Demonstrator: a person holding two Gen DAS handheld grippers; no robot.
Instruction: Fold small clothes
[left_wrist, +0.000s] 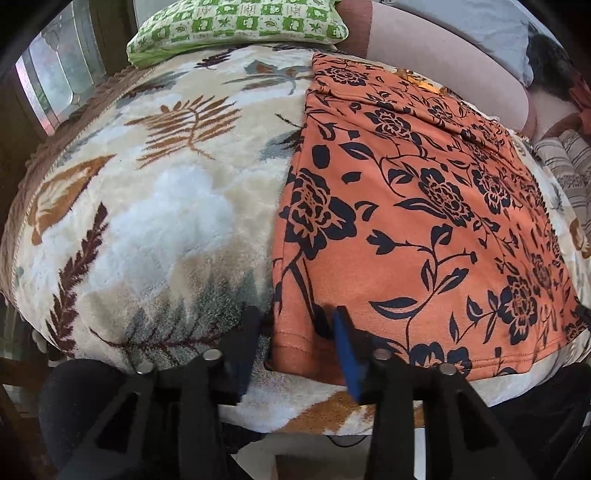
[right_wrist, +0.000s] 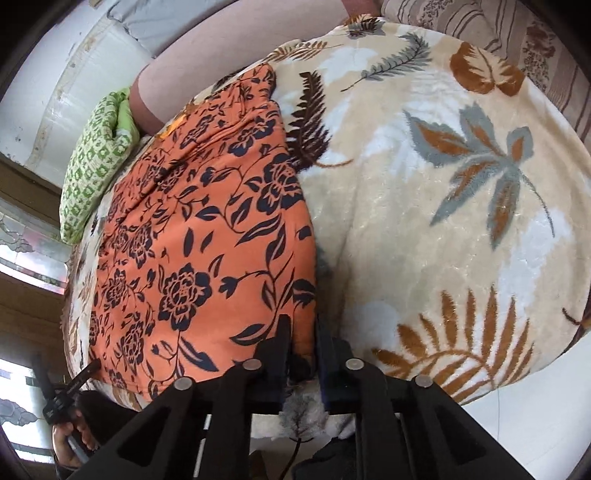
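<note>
Left claw (left_wrist: 295, 325) sitting released over orange dress (left_wrist: 424, 221) corner, ready for folding. Right claw (right_wrist: 301, 339) pinching other corner on bed blanket (right_wrist: 424, 221).

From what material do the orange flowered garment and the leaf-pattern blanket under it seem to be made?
The orange flowered garment looks like a soft knit, perhaps brushed jersey or velour: matte surface, stitched hem, and it drapes smoothly. The leaf-pattern blanket looks like plush synthetic fleece: deep fuzzy pile with a slight sheen where light hits it. The exact fibres cannot be told.
</note>
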